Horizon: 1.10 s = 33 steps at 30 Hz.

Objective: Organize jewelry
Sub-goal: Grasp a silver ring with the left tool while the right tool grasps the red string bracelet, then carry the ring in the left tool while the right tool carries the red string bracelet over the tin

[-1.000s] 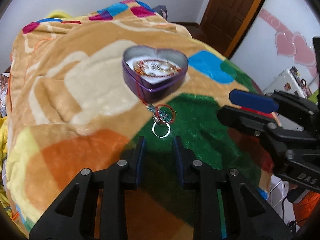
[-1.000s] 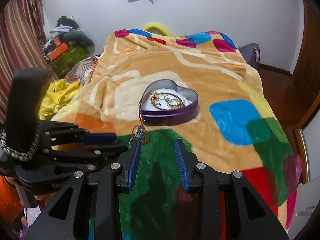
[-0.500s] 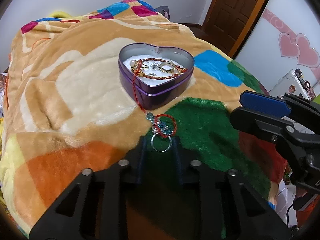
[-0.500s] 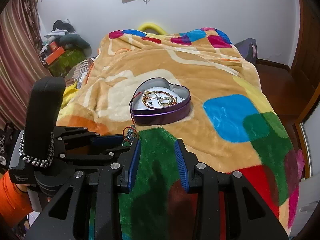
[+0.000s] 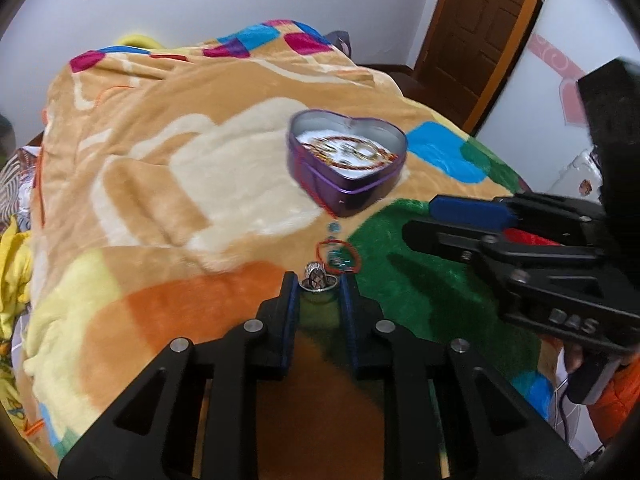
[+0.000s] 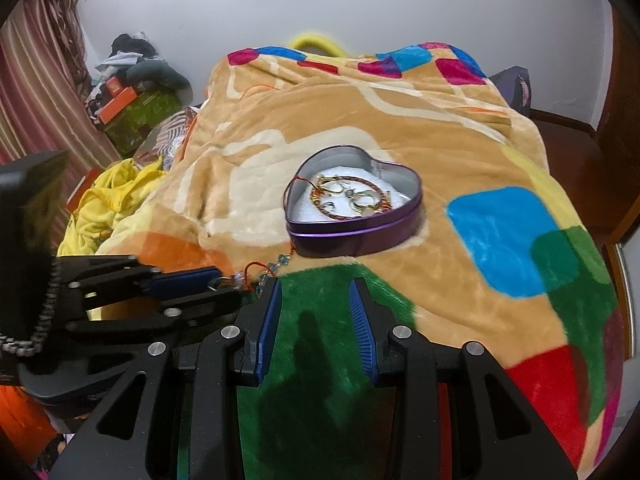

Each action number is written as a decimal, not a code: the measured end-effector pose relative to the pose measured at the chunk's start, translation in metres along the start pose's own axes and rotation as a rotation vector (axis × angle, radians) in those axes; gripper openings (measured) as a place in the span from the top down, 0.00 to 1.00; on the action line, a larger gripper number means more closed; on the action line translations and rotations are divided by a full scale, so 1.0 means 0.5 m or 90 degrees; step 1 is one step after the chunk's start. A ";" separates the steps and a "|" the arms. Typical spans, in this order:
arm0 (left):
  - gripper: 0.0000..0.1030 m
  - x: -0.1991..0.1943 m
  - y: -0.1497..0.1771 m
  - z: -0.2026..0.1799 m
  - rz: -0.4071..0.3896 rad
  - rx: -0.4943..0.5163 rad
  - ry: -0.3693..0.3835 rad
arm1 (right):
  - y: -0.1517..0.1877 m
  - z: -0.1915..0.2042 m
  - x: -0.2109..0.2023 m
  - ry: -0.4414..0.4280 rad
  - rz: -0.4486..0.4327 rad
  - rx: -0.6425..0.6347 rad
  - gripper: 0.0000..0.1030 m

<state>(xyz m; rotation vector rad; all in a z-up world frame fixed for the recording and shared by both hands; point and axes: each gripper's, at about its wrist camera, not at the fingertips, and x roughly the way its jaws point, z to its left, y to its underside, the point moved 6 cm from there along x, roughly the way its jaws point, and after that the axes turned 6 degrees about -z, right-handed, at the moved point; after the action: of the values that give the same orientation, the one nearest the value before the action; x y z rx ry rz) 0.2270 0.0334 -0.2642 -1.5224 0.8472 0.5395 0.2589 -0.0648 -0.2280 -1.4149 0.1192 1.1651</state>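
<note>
Patchwork blanket (image 5: 168,184) covered the bed; one heart-shaped tin (image 5: 347,168) sat mid-blanket; my left gripper (image 5: 318,286), angled downward, had just closed onto one silver ring (image 5: 316,279) tied to one red cord (image 5: 338,256); my right gripper (image 6: 314,292) hovered parted, empty.

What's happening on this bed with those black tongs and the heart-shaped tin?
A person holding tongs in each hand is tidying jewelry on a blanket. The left tongs have just closed on a silver ring tied to a red beaded cord that trails out of the purple heart tin. The right tongs hover alongside, holding nothing.
</note>
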 end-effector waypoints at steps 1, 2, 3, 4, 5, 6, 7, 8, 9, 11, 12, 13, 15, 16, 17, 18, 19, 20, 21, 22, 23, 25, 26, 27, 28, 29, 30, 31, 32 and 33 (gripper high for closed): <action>0.81 -0.009 -0.001 0.009 -0.006 -0.005 -0.004 | 0.000 0.003 0.004 -0.004 0.003 0.002 0.69; 0.81 -0.017 -0.002 0.017 -0.011 -0.007 -0.009 | 0.001 0.007 0.011 -0.012 0.008 0.006 0.69; 0.81 -0.025 -0.004 0.024 -0.017 -0.010 -0.014 | 0.002 0.011 0.017 -0.015 0.012 0.008 0.69; 0.81 -0.032 -0.007 0.032 -0.022 -0.012 -0.018 | 0.002 0.015 0.021 -0.018 0.016 0.008 0.69; 0.81 -0.039 -0.009 0.038 -0.028 -0.014 -0.020 | 0.005 0.020 0.030 -0.020 0.022 0.004 0.69; 0.81 -0.044 -0.011 0.044 -0.032 -0.016 -0.022 | 0.006 0.025 0.036 -0.021 0.027 0.002 0.69; 0.81 -0.046 -0.014 0.049 -0.035 -0.018 -0.023 | 0.007 0.030 0.041 -0.022 0.032 0.000 0.69; 0.81 -0.050 -0.016 0.054 -0.038 -0.020 -0.024 | 0.009 0.036 0.049 -0.023 0.039 -0.006 0.69; 0.81 -0.050 -0.018 0.057 -0.040 -0.022 -0.023 | 0.010 0.040 0.055 -0.023 0.044 -0.010 0.69; 0.81 -0.052 -0.020 0.064 -0.044 -0.027 -0.023 | 0.013 0.048 0.068 -0.022 0.057 -0.018 0.69; 0.81 -0.050 -0.021 0.065 -0.045 -0.028 -0.023 | 0.014 0.050 0.074 -0.020 0.062 -0.023 0.69; 0.81 -0.049 -0.021 0.067 -0.046 -0.031 -0.022 | 0.015 0.053 0.078 -0.019 0.067 -0.027 0.69; 0.81 -0.048 -0.019 0.069 -0.047 -0.035 -0.020 | 0.018 0.056 0.088 -0.013 0.070 -0.041 0.69; 0.81 -0.048 -0.019 0.068 -0.047 -0.035 -0.019 | 0.017 0.058 0.090 -0.011 0.070 -0.046 0.69; 0.81 -0.048 -0.019 0.068 -0.047 -0.036 -0.018 | 0.018 0.059 0.092 -0.009 0.070 -0.054 0.69; 0.81 -0.047 -0.018 0.067 -0.048 -0.036 -0.017 | 0.017 0.061 0.091 -0.009 0.070 -0.057 0.69; 0.81 -0.048 -0.019 0.066 -0.048 -0.036 -0.017 | 0.018 0.061 0.092 -0.008 0.070 -0.061 0.69; 0.81 -0.048 -0.019 0.065 -0.049 -0.036 -0.017 | 0.017 0.061 0.093 -0.007 0.072 -0.063 0.69; 0.81 -0.049 -0.021 0.064 -0.050 -0.036 -0.016 | 0.017 0.061 0.092 -0.007 0.071 -0.063 0.69; 0.81 -0.050 -0.022 0.063 -0.051 -0.037 -0.015 | 0.016 0.061 0.092 -0.005 0.070 -0.066 0.71; 0.81 -0.052 -0.023 0.061 -0.053 -0.038 -0.013 | 0.017 0.061 0.091 0.003 0.068 -0.072 0.77; 0.81 -0.056 -0.027 0.059 -0.058 -0.037 -0.013 | 0.014 0.059 0.091 0.003 0.067 -0.071 0.87; 0.81 -0.058 -0.029 0.057 -0.060 -0.037 -0.012 | 0.014 0.059 0.090 0.001 0.067 -0.068 0.91; 0.81 -0.058 -0.031 0.055 -0.060 -0.037 -0.012 | 0.013 0.057 0.088 -0.001 0.064 -0.064 0.91; 0.81 -0.060 -0.034 0.054 -0.063 -0.036 -0.013 | 0.011 0.056 0.087 0.000 0.061 -0.062 0.92; 0.81 -0.063 -0.038 0.052 -0.066 -0.035 -0.013 | 0.010 0.054 0.082 0.001 0.055 -0.059 0.93; 0.81 -0.065 -0.041 0.050 -0.068 -0.035 -0.012 | 0.008 0.054 0.079 0.002 0.050 -0.059 0.93; 0.81 -0.066 -0.045 0.049 -0.070 -0.035 -0.012 | 0.005 0.053 0.072 0.001 0.042 -0.057 0.93; 0.81 -0.068 -0.049 0.048 -0.074 -0.035 -0.013 | 0.002 0.052 0.065 -0.001 0.036 -0.054 0.93; 0.81 -0.069 -0.053 0.048 -0.076 -0.036 -0.013 | -0.001 0.053 0.058 -0.004 0.030 -0.052 0.93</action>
<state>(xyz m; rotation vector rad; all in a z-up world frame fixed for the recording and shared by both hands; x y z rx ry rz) 0.2293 0.0633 -0.2247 -1.6053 0.7261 0.4937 0.2588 -0.0280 -0.2407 -1.4869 0.1021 1.2247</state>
